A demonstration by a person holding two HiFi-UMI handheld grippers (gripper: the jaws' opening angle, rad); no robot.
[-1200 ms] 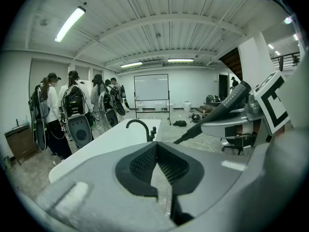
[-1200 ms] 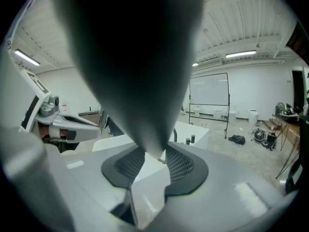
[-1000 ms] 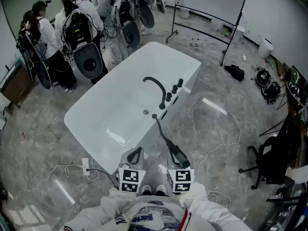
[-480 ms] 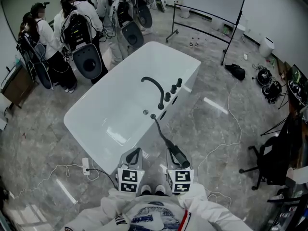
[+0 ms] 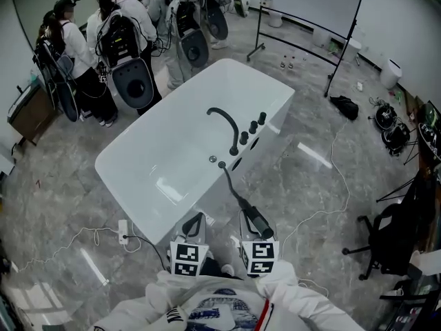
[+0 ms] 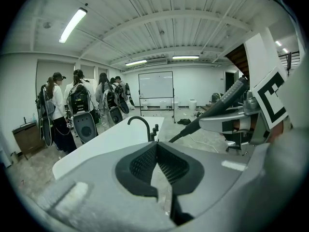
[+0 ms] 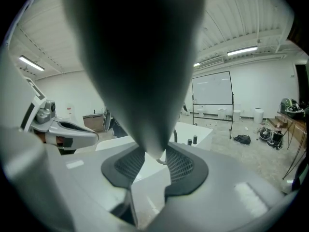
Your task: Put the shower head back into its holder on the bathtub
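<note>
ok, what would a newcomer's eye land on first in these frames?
The big white bathtub fills the middle of the head view, with a curved black faucet on its right rim. A black hose runs from that rim to the shower head, which is clamped in the right gripper; the left gripper is shut on nothing. A group of people with gear stands beyond the tub, upper left.
</note>
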